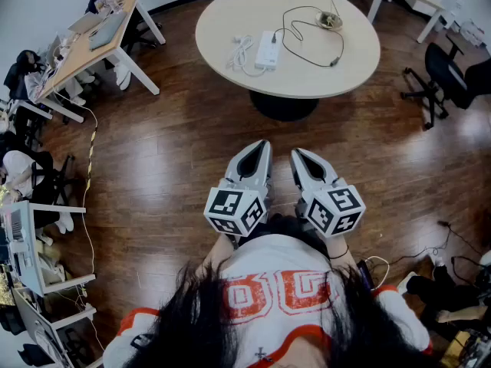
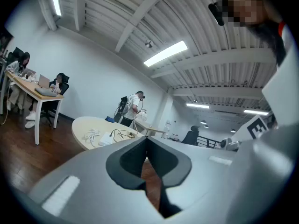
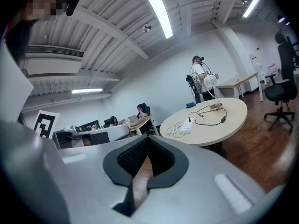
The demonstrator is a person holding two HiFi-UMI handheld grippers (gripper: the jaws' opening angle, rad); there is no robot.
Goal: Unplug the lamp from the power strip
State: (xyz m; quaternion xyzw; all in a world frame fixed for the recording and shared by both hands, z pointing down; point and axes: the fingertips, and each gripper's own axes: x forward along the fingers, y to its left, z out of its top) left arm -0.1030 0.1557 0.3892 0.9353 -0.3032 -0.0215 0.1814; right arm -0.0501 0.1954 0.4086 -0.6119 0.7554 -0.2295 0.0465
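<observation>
A white power strip [image 1: 268, 50] lies on the round beige table [image 1: 230, 14], with a black lamp cord [image 1: 307, 52] plugged into its far end. The cord loops across to the lamp base [image 1: 330, 21]. My left gripper [image 1: 262, 146] and right gripper [image 1: 297, 154] are side by side over the wood floor, close to the person's chest and well short of the table. Both are shut with nothing between the jaws. In the left gripper view the strip [image 2: 106, 138] shows beyond the left gripper [image 2: 146, 138]. The right gripper [image 3: 148, 138] points toward the strip [image 3: 189, 125] and cord [image 3: 210, 117].
A coiled white cable [image 1: 242, 52] lies left of the strip. Desks with seated people [image 1: 84, 37] line the left wall. A black office chair [image 1: 449, 79] stands right of the table. A person in white [image 3: 200, 80] stands behind the table. Cables trail on the floor [image 1: 430, 248].
</observation>
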